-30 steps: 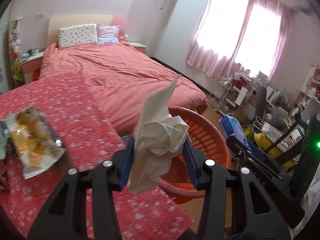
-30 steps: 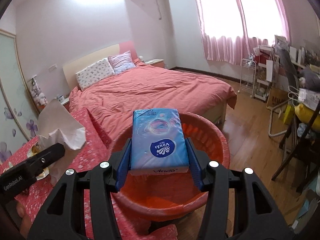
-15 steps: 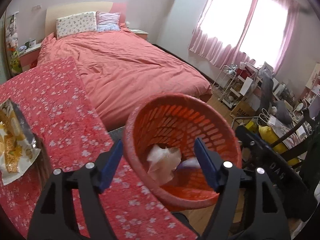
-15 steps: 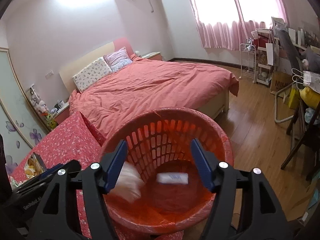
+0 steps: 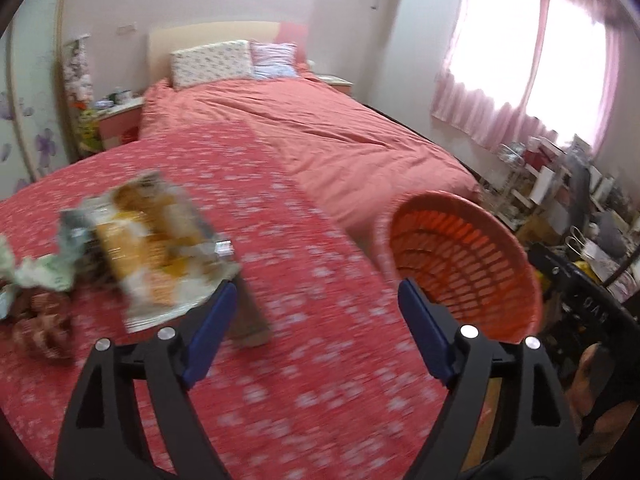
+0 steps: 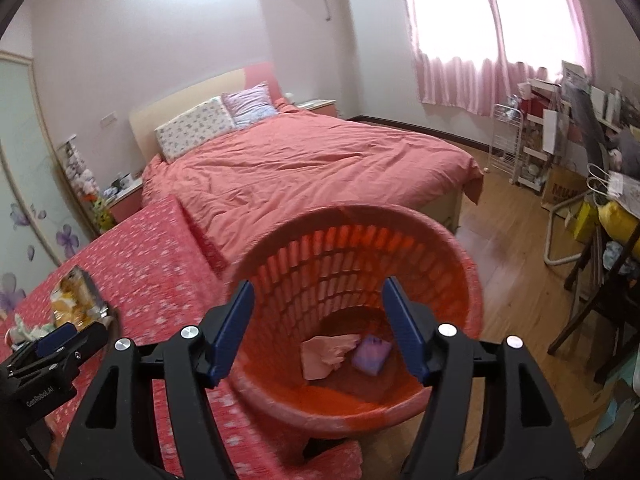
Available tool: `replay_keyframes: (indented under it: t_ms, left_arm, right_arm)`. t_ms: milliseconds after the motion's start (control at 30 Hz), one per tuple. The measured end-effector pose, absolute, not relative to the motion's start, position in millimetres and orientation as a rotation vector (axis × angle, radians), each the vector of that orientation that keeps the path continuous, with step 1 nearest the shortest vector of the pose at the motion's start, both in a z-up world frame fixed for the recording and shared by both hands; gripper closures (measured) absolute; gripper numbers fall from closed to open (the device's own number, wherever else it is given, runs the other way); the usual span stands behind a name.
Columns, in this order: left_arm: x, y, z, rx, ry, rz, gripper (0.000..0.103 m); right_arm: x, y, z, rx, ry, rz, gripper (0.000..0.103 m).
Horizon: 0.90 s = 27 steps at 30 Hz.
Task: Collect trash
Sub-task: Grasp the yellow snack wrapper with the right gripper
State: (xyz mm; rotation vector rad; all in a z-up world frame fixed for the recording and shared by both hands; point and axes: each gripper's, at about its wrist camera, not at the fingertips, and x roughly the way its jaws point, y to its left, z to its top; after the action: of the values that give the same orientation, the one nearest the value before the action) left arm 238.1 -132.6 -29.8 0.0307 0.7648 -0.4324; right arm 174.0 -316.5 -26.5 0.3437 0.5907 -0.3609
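Note:
The orange slatted basket (image 6: 460, 248) stands on the floor at the table's edge, directly below my right gripper (image 6: 319, 284), which is open and empty. A crumpled tissue (image 6: 324, 354) and a blue tissue pack (image 6: 372, 354) lie at the basket's bottom. My left gripper (image 5: 316, 288) hovers over the red floral tablecloth (image 5: 300, 360); its jaws are opening with nothing between them. To its left lie a yellow snack wrapper (image 5: 156, 248), crumpled pale paper (image 5: 44, 276) and a brown wrapper (image 5: 44, 328). The basket (image 5: 460, 264) sits to its right.
A small brown box (image 5: 248, 316) lies partly under the snack wrapper. A bed with a salmon cover (image 6: 320, 168) stands behind the table and basket. Cluttered shelves (image 6: 536, 148) and chairs (image 6: 592, 280) line the right side, across a strip of wooden floor.
The left gripper let go of the tissue and the right gripper let go of the tissue pack; both now lie in the basket. The left gripper swung left over the table.

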Motion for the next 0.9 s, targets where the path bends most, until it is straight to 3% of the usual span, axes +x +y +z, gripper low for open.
replay_keyframes:
  t_ms: [667, 900]
  left_arm:
    - [215, 70, -18, -0.065, 0.688, -0.022, 0.018]
    - [211, 128, -24, -0.115, 0.695, 0.076, 0.018]
  right_arm:
    - [224, -155, -19, 0.184, 0.680, -0.006, 0.037]
    - [252, -95, -24, 0.107, 0.699, 0.067, 0.045]
